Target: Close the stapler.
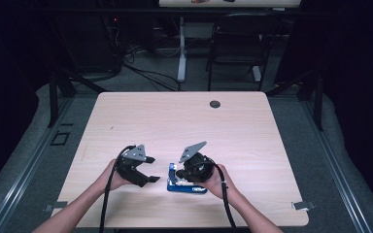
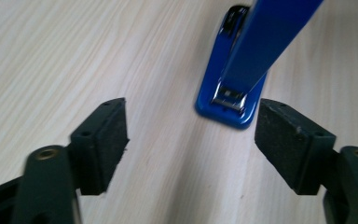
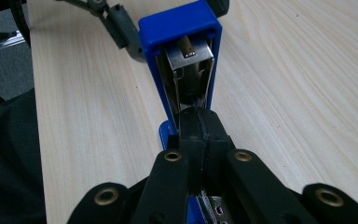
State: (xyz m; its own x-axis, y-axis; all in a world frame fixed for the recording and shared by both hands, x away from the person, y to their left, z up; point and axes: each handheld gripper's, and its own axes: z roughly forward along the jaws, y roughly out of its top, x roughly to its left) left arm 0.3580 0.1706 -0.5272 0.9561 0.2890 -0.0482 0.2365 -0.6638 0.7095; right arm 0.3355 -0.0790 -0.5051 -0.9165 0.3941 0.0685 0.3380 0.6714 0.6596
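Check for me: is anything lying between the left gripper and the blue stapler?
Nothing visible. The left gripper is open, with bare table between its jaws and the stapler just ahead. The right gripper is shut at the stapler's far side.

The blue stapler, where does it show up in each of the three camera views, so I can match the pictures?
High view: the blue stapler lies near the table's front edge, under the right gripper.
Left gripper view: upper right, base flat on the wood, lid raised steeply toward the top edge.
Right gripper view: centre, open lid rising from the shut jaws, metal channel showing.
Shared landmark: the light wood table, grain visible throughout.
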